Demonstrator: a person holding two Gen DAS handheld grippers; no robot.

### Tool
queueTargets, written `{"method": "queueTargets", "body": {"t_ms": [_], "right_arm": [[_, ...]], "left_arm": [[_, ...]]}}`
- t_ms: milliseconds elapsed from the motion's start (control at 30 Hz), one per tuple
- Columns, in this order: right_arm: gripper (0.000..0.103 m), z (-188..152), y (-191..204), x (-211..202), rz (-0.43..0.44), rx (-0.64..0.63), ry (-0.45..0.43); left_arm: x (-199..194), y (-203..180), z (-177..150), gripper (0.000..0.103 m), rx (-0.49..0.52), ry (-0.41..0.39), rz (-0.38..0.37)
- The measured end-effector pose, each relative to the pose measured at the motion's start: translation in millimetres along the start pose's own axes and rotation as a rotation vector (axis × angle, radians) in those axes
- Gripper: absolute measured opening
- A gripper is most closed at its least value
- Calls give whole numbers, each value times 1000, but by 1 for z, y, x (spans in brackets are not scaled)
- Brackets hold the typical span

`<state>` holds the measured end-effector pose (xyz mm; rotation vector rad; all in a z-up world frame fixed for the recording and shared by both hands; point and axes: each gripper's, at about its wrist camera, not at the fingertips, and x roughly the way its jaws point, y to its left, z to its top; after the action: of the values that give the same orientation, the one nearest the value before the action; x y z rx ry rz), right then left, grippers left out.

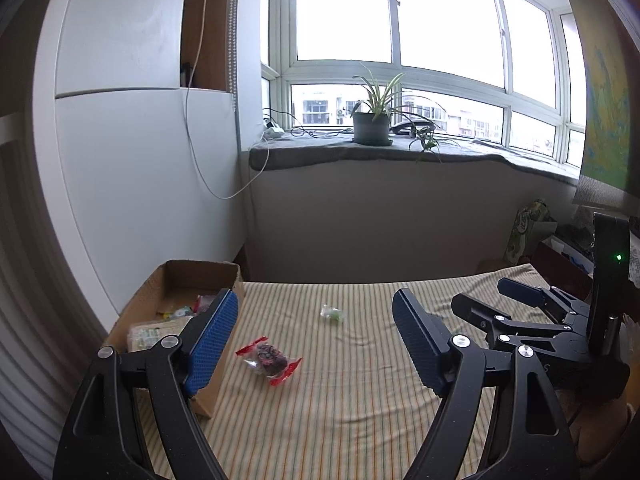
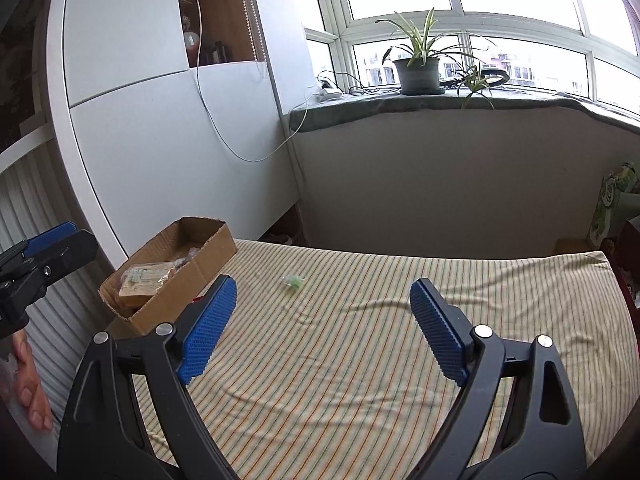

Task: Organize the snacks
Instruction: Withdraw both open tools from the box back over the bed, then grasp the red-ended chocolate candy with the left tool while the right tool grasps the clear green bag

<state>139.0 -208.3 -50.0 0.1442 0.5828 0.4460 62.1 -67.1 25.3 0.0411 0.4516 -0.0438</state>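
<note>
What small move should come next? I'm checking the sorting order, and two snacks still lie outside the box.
Probably bring the open left gripper down over the red-wrapped snack: it lies loose on the striped cloth right beside the cardboard box, nearer than the small green snack.

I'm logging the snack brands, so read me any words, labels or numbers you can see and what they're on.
None can be read.
Green-printed packet in the cardboard box: print too blurred.
Red-ended wrapper: no legible text.
Small green sweet: too small.
Green printed bag: lettering blurred.
</note>
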Motion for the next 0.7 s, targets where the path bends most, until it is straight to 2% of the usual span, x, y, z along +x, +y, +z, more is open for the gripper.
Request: {"method": "queueTargets", "body": {"t_ms": [167,300,533,700], "right_arm": [[91,-2,3,24,-4,-20,46],[91,-5,6,53,-10,-36,99],[91,-12,15,117,-6,-81,206],[91,-16,21,164,9,-148,283]], "left_arm": [[9,7,-7,80,-19,24,7],[31,17,-19,80,-51,75,1],[82,39,-50,80,-125,201,-7],[120,52,-78,80,-223,333,-6]]}}
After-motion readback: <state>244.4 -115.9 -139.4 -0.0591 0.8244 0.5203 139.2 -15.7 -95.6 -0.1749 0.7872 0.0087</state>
